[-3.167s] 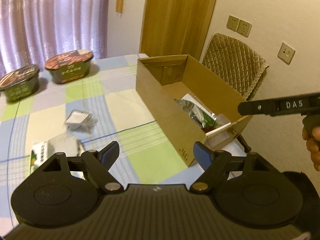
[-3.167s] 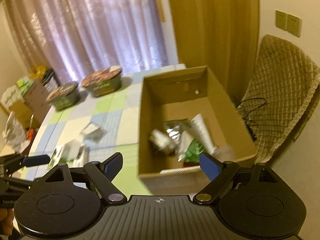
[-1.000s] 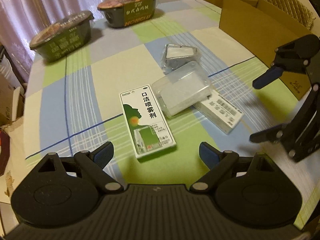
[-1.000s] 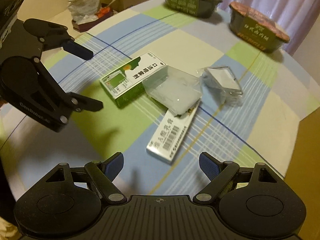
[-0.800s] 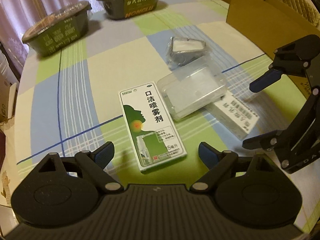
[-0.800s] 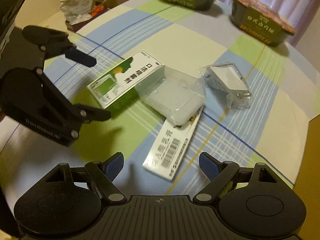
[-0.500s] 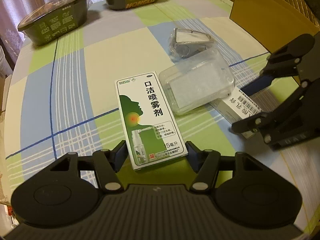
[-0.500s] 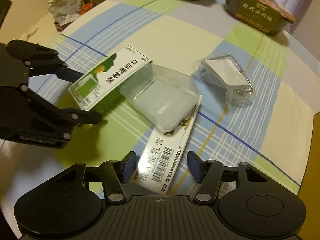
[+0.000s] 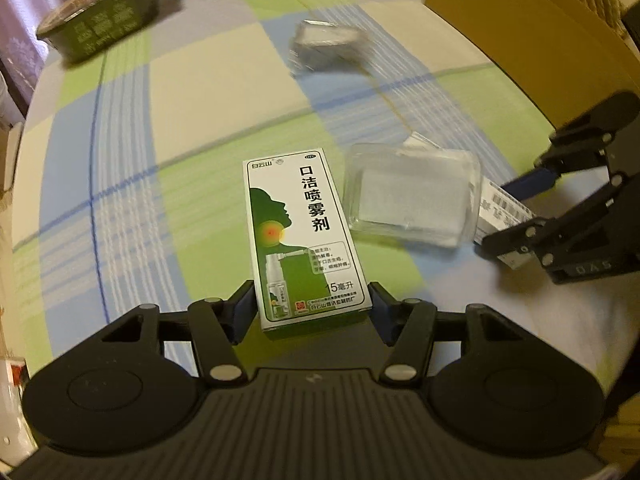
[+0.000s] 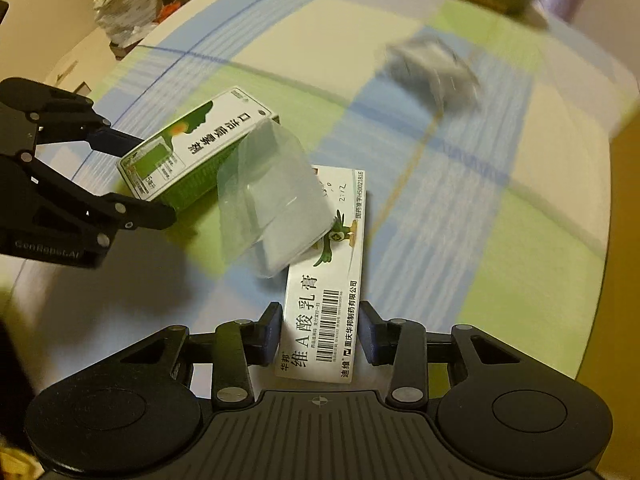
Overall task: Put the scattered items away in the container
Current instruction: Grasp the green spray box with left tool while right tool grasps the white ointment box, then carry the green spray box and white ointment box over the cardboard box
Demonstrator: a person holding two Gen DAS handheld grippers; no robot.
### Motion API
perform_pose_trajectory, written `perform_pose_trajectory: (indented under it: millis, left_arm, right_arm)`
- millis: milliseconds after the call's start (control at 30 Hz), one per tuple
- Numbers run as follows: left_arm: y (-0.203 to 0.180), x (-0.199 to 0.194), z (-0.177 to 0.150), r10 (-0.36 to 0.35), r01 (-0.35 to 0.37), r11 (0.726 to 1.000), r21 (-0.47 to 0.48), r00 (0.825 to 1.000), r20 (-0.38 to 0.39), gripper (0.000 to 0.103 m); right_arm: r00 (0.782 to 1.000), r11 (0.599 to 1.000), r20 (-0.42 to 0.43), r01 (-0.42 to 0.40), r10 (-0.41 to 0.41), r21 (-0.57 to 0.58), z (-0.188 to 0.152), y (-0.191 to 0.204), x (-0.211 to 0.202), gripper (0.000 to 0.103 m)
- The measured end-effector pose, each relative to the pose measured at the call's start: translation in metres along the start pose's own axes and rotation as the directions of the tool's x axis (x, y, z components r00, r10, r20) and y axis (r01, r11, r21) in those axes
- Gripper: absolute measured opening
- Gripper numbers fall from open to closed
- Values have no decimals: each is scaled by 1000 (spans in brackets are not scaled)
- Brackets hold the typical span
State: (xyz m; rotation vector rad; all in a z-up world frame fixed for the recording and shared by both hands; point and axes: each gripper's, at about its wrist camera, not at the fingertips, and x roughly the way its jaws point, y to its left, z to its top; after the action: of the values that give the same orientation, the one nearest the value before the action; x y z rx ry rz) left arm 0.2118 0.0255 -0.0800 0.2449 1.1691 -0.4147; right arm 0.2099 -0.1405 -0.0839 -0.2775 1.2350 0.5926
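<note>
The left gripper is closing its blue-padded fingers on the near end of a green-and-white spray box — the front is reading 口洁喷雾剂, with 白云山 at the top corner and 15毫升 near the bottom. The box is lying flat on the checked tabletop, its long side running away from the camera.

The right gripper is gripping the near end of a long white ointment box, printed 维A酸乳膏, with 华邦, 迪维, a barcode and 重庆华邦制药有限公司 along the edge. A clear plastic case is lying tilted across this box's far end, leaning against the spray box too.

Both grippers are reaching in low — each is showing in the other's view, the right one at the left camera's right edge.

A small clear packet is lying farther out, blurred. Two dark green instant-food bowls are standing at the far edge; their print is too smeared to read. The cardboard container is standing at the tabletop's right side.
</note>
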Motion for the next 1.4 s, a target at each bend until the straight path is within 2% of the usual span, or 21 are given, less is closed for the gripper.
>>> perform_pose_trajectory:
  millis: [167, 267, 333, 367, 400, 433, 467, 667, 767, 800, 867, 900, 1100, 1400]
  left_arm:
    - [-23, -12, -18, -30, 28, 999, -46, 999, -29, 53]
    - [-29, -13, -20, -13, 11, 998, -57, 999, -33, 62]
    - [-32, -11, -17, 9, -11, 998, -57, 999, -32, 64]
    - [-32, -10, -14, 19, -20, 998, -58, 999, -27, 65]
    - [-33, -9, -11, 24, -25, 998, -59, 999, -23, 67]
    - [-33, -7, -8, 29, -30, 998, -62, 999, -19, 67]
    - [-34, -4, -5, 35, -36, 997, -63, 999, -17, 67]
    - [-35, 14, 7, 62, -63, 997, -33, 997, -38, 67]
    - [-33, 18, 6, 65, -66, 997, -31, 997, -40, 63]
    - [-32, 18, 4, 61, -62, 997, -35, 997, -39, 58]
    - [-29, 18, 2, 53, -54, 997, -46, 998, -38, 52]
    - [-29, 17, 1, 52, -54, 997, -46, 998, -36, 52]
    - [-29, 6, -4, 59, -60, 997, -51, 998, -12, 51]
    - [-44, -41, -14, 60, -55, 996, -70, 996, 62, 51]
  right_arm:
    - [1000, 996, 15, 1, -2, 84, -46, -5, -18, 43]
    - [999, 993, 36, 14, -18, 117, -58, -8, -24, 44]
    - [998, 991, 50, 19, -25, 129, -60, -9, -26, 44]
    - [998, 991, 57, 20, -28, 130, -60, -9, -25, 50]
    - [997, 991, 66, 29, -38, 130, -60, -8, -26, 71]
    - [996, 991, 79, 40, -51, 129, -62, -9, -27, 80]
    - [994, 991, 93, 44, -56, 127, -63, -10, -28, 83]
    - [990, 993, 118, 71, -83, 99, -53, -9, -25, 83]
    - [989, 993, 112, 84, -93, 83, -50, -12, -21, 80]
    - [990, 993, 108, 86, -94, 76, -50, -12, -19, 62]
    - [991, 994, 95, 89, -95, 61, -49, -13, -14, 51]
    - [991, 994, 90, 95, -100, 56, -49, -12, -12, 41]
    - [987, 989, 111, 105, -117, 106, -59, -15, -22, 41]
    - [975, 973, 171, 103, -139, 206, -79, -13, -68, 41]
